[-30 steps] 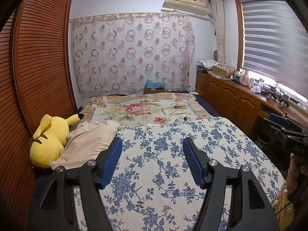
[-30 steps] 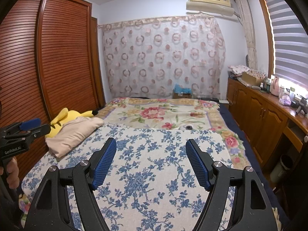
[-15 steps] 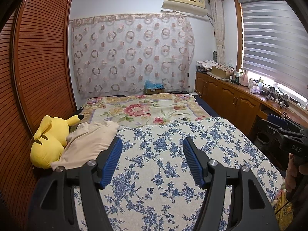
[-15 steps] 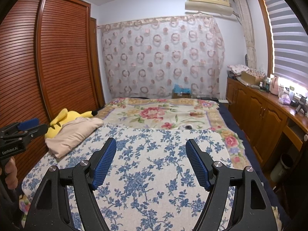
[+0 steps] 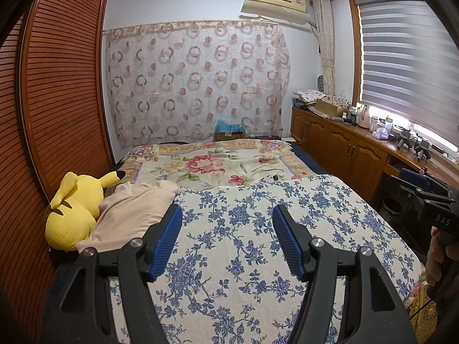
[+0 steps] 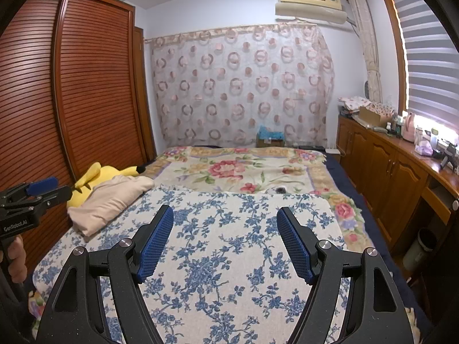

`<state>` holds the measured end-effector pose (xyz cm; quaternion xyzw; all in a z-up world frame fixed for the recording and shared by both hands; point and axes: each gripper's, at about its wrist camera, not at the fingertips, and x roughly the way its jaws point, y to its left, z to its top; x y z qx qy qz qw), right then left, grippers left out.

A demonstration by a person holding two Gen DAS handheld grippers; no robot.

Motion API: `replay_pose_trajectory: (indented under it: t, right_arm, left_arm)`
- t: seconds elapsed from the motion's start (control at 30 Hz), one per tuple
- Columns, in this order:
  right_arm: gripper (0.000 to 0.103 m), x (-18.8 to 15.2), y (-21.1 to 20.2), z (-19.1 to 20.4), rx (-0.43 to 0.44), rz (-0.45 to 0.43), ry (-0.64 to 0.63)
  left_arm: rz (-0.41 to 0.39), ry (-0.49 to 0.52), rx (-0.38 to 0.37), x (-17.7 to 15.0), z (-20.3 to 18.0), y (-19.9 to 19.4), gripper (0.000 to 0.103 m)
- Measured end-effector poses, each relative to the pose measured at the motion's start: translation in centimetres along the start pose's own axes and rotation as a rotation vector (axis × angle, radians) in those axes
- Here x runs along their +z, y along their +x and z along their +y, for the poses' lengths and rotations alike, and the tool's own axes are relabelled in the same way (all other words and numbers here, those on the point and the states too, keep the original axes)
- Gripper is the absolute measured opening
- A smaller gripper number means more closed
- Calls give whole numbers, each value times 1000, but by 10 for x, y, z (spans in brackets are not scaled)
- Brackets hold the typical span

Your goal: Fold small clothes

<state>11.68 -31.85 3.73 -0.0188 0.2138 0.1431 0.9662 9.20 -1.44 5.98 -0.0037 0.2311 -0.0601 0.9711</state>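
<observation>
**Beige garment, crumpled, left edge of bed — both grippers empty**

Beige garment (image 5: 134,215): one soft, bunched piece of cloth lying on the left side of the bed, not spread flat. Its long axis runs diagonally, from the near end at the bed's left edge toward the far end nearer the bed's middle; in the right wrist view (image 6: 110,200) the same slant shows, near-left to far-right. Which end is collar or hem cannot be told.

Left gripper (image 5: 226,226): nearest item in its own view, held above the blue-flowered cover (image 5: 258,243). Blue-padded jaws stand well apart, nothing between them but cover beneath. The left pad's tip lies just beside the garment's near-right edge in the picture; contact cannot be told.

Right gripper (image 6: 225,229): jaws likewise wide apart and empty, over the middle of the blue-flowered cover, well apart from the garment.

Yellow plush toy (image 5: 74,209): touching the garment's far-left side, against the slatted wooden wardrobe (image 5: 57,100).

Floral blanket (image 5: 218,163): covers the far half of the bed, beyond the blue-flowered cover.

Wooden cabinets (image 5: 344,149): along the right wall, top crowded with small items.

Patterned curtain (image 5: 198,80): on the far wall, air conditioner (image 5: 275,3) above.
</observation>
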Motion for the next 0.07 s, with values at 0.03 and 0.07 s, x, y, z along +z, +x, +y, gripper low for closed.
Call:
replay_pose_trajectory:
  t: [0.03, 0.07]
  right_arm:
    - [76, 0, 0, 0, 0, 0, 0]
    - [76, -1, 0, 0, 0, 0, 0]
  left_arm:
    - [0, 0, 0, 1, -1, -1, 65]
    - [0, 0, 0, 1, -1, -1, 65]
